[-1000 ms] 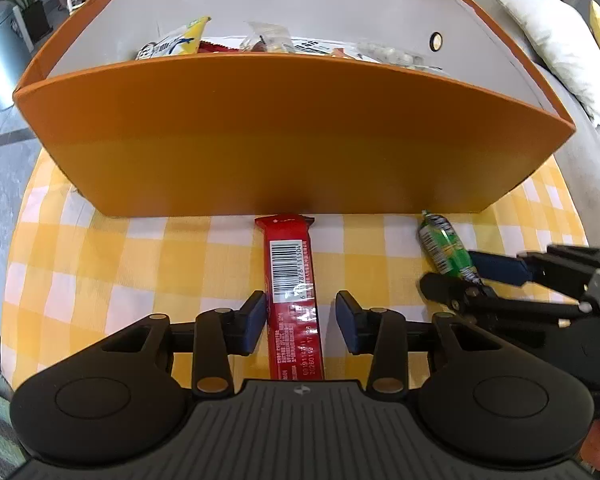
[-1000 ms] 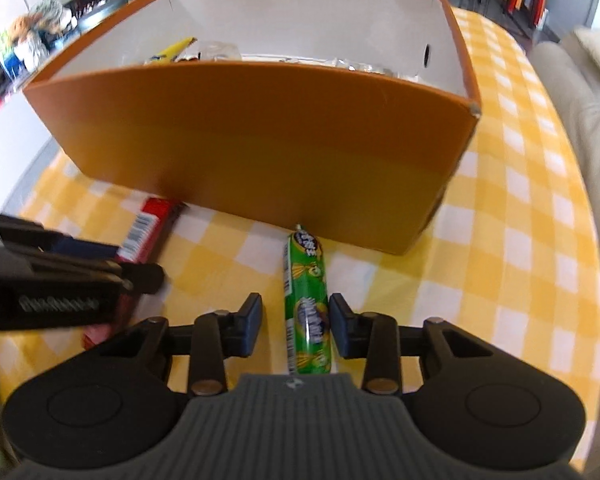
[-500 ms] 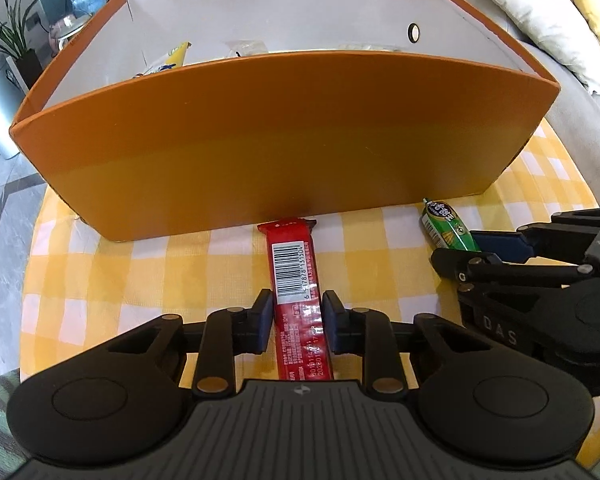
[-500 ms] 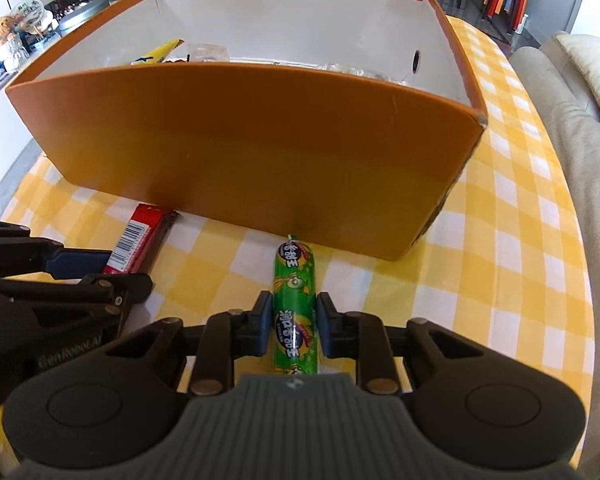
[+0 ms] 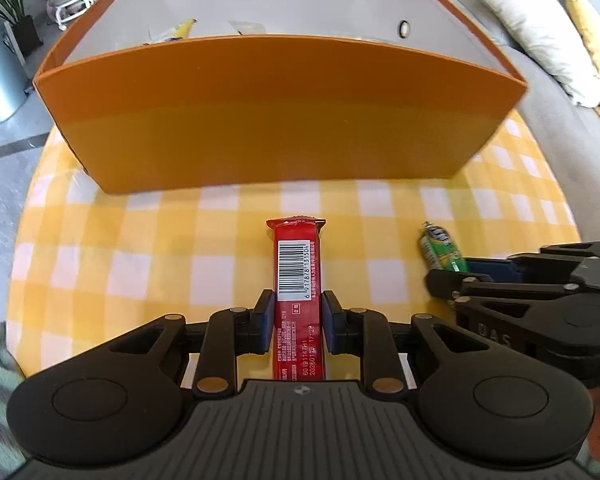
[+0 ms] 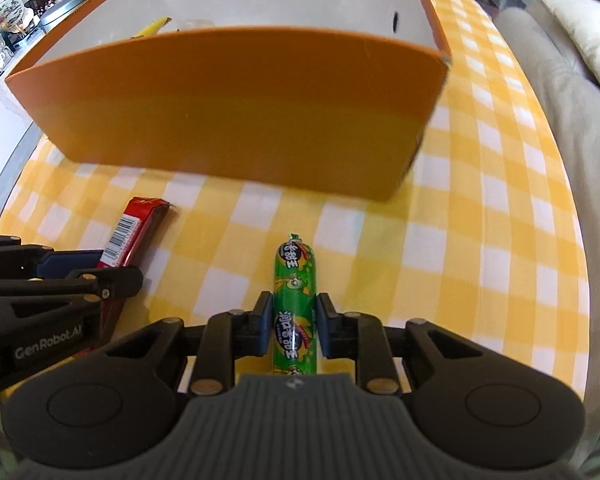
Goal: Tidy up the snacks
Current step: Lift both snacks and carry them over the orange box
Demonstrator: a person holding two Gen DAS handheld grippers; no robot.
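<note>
Lengthwise, red bar [image 5: 298,280] pointing boxward, seemingly.

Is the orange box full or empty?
Neither: orange box holds a few snacks near the far wall; its floor is hidden.
</note>
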